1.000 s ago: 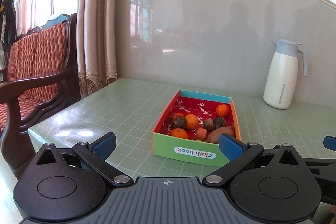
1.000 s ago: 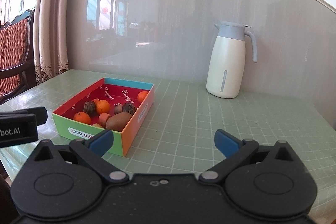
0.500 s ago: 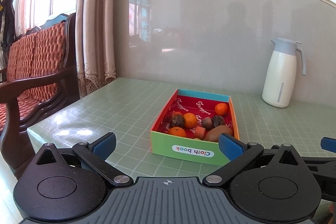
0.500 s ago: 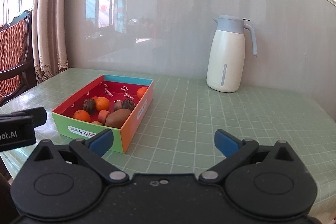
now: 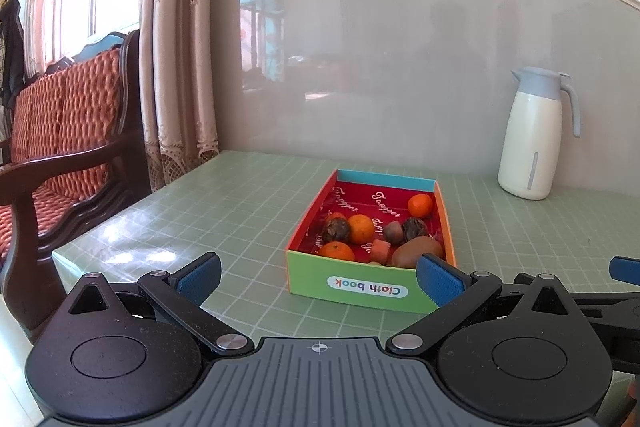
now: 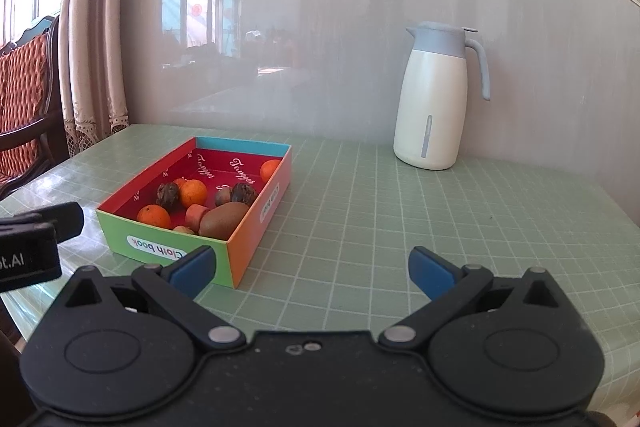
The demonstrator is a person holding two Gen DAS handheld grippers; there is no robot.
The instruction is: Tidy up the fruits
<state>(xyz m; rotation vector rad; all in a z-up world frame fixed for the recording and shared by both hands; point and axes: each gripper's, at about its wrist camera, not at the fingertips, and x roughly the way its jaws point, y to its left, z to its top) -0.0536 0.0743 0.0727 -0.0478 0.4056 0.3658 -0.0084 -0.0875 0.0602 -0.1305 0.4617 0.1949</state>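
A colourful cardboard box (image 5: 366, 289) marked "Cloth book" stands on the green tiled table (image 5: 240, 211). It holds several fruits: oranges (image 5: 361, 228), dark wrinkled fruits (image 5: 335, 229), a brown kiwi (image 5: 416, 249) and a pinkish piece (image 5: 380, 250). The same box shows in the right wrist view (image 6: 160, 247), with the kiwi (image 6: 224, 220) at its near right corner. My left gripper (image 5: 320, 273) is open and empty, just short of the box's near wall. My right gripper (image 6: 312, 269) is open and empty, to the right of the box.
A white jug with a grey-blue lid (image 6: 434, 107) stands at the back right against the glossy wall. A wooden armchair with red cushions (image 5: 60, 131) and curtains (image 5: 176, 47) are to the left, past the table's left edge. The left gripper's body (image 6: 32, 243) shows in the right wrist view.
Both grippers have shifted slightly, so the box and jug sit a little differently in each view. Both stay open and empty.
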